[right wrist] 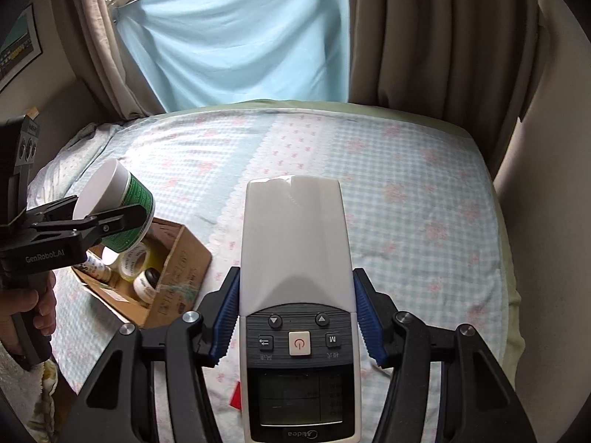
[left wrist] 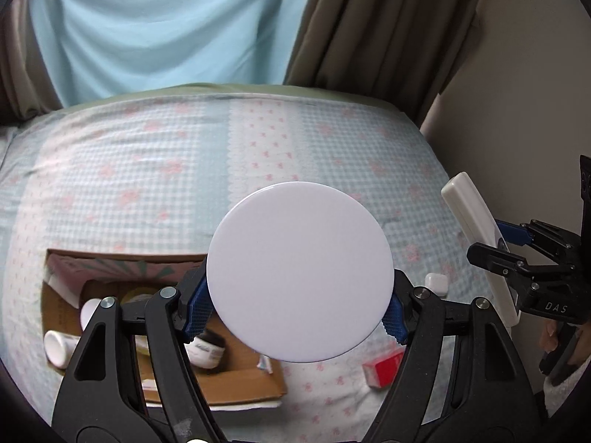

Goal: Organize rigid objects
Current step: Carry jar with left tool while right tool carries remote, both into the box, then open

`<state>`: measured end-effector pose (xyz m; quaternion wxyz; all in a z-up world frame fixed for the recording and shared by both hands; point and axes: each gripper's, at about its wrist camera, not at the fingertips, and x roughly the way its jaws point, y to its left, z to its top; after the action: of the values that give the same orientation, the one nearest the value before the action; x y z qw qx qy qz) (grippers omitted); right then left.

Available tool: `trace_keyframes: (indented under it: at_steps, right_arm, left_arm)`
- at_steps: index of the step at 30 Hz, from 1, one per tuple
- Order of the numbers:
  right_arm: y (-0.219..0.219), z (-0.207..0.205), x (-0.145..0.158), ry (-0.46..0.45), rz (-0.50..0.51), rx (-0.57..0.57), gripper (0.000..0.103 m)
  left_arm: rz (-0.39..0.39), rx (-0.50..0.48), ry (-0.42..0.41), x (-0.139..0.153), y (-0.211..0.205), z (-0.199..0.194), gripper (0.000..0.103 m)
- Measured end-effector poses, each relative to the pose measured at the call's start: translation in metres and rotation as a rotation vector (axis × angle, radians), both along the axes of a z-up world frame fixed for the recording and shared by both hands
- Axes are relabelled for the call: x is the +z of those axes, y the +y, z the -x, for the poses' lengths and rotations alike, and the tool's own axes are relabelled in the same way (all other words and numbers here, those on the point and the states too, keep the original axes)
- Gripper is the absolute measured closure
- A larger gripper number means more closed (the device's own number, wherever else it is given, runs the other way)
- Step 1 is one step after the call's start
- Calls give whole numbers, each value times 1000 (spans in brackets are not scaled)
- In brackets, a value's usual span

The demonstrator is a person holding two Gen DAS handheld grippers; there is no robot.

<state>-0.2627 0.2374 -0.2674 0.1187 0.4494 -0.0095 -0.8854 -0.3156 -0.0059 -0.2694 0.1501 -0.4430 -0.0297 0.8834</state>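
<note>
Our left gripper (left wrist: 298, 304) holds a jar (left wrist: 298, 272) by its sides, the blue pads (left wrist: 197, 306) spread wide and pressed against it on both flanks. In the left wrist view we see only the jar's flat white end, which faces the camera and fills the gap between the fingers. From the right wrist view the same jar (right wrist: 122, 206) shows a white end and a green label, lying tilted in the left gripper (right wrist: 107, 221), raised above the box (right wrist: 177, 277).

Our right gripper (right wrist: 297, 319) pinches a remote (right wrist: 297, 295) across its width, one pad (right wrist: 227, 317) on each long edge, the fingers parted just as far as the remote is wide. The remote points forward along the fingers, its white back part ahead of the pads, its buttons and grey screen nearer the camera. In the left wrist view the remote (left wrist: 476, 236) stands tilted off to the right of the jar, clamped in the right gripper (left wrist: 506, 247).

The box (left wrist: 243, 387) lies open on the bed (left wrist: 147, 170), below and left of our left fingers. Inside it we see bottles (left wrist: 59, 345) and a small jar with a dark lid (left wrist: 207, 350); the right wrist view also shows tape rolls (right wrist: 133, 262) in it. Below the left gripper, to the right, a red packet (left wrist: 382, 369) lies on the bed, and a small white cube (left wrist: 436, 282) sits just behind the right finger.
</note>
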Motion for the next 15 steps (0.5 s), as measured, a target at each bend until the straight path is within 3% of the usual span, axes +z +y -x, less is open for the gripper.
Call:
trace_keyframes:
  at_steps: [9, 15]
  right_arm:
    - [-115, -3, 6, -10, 37, 70, 49]
    - [-172, 4, 2, -55, 56, 71, 50]
  left_arm:
    - [50, 40, -25, 6, -112, 0, 33]
    - [64, 11, -44, 4, -172, 13, 33]
